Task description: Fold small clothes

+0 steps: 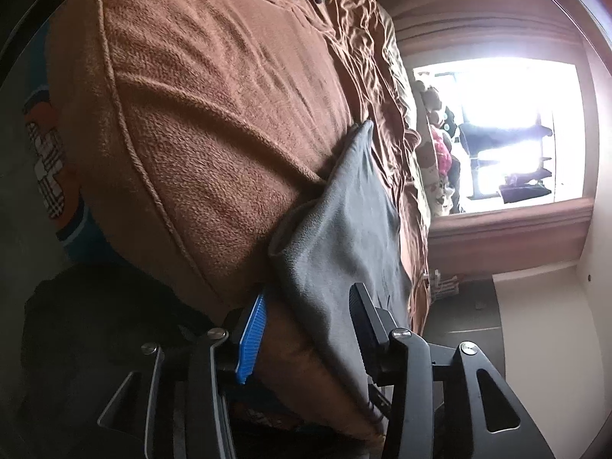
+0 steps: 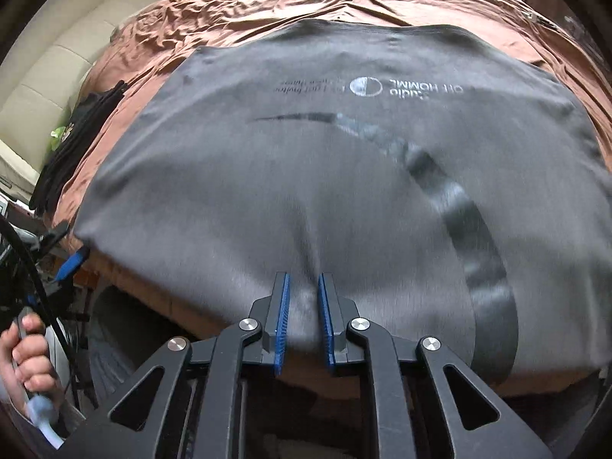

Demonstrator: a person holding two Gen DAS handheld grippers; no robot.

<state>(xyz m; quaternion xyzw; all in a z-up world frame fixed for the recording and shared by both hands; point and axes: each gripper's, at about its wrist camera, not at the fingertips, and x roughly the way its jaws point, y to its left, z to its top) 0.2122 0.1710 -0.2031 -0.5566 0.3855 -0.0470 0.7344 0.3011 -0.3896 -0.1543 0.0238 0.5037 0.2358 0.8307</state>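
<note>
A grey T-shirt [image 2: 306, 176] lies spread flat, print up, across a brown bedspread [image 2: 267, 11], filling the frame's middle; no fold looks made yet. At lower left, the left gripper [image 1: 306, 329] stands part open, the shirt's corner between its fingers, not pinched. At bottom centre, the right gripper [image 2: 303, 317] pinches the shirt's near hem. A dark clothes pile [image 2: 76, 141] at left sits clear.

We are viewing a grey T-shirt [image 2: 306, 176] lying spread on a brown bedsheet [image 2: 237, 11], printed side up. The right gripper [image 2: 304, 319] is pinching a fold of its near hem between blue pads [image 2: 282, 325]. A hand [image 2: 26, 359] is gripping a handle at lower left.
</note>
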